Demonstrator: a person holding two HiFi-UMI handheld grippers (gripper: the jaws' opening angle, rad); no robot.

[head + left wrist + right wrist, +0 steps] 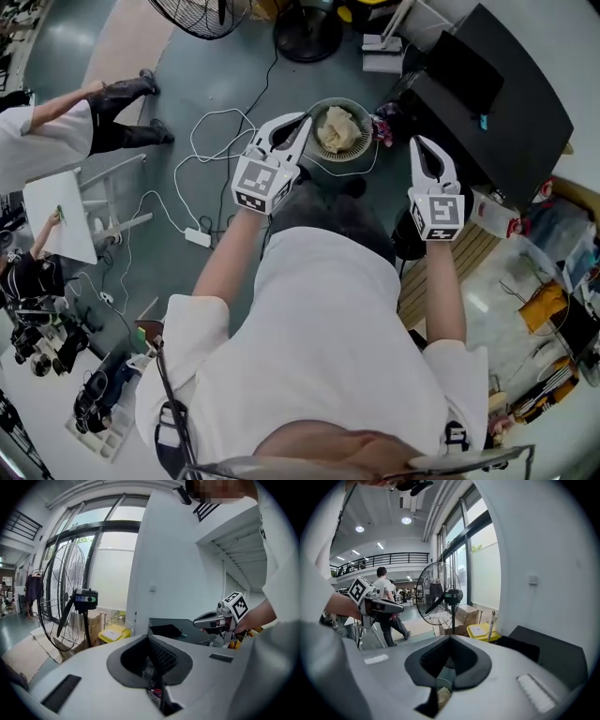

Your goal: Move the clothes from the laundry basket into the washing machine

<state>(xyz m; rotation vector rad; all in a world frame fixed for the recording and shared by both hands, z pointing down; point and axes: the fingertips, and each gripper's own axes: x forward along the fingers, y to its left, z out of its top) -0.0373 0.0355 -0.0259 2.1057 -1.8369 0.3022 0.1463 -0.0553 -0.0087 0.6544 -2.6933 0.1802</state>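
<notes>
In the head view a round laundry basket (366,142) stands on the floor ahead of me, with a cream garment (337,128) heaped inside. To its right is the black washing machine (492,89). My left gripper (302,119) is shut and empty, its tip over the basket's left rim. My right gripper (418,141) is also shut and empty, between the basket and the machine. In the left gripper view, the right gripper (216,619) hangs above the dark machine top (171,631). The right gripper view shows the left gripper (380,604) off to the left.
A large floor fan (307,36) stands behind the basket. White cables and a power strip (197,236) lie on the floor to the left. A person (56,127) stands at the far left. Boxes and clutter (548,309) crowd the right side. A yellow bin (112,633) sits near the fan.
</notes>
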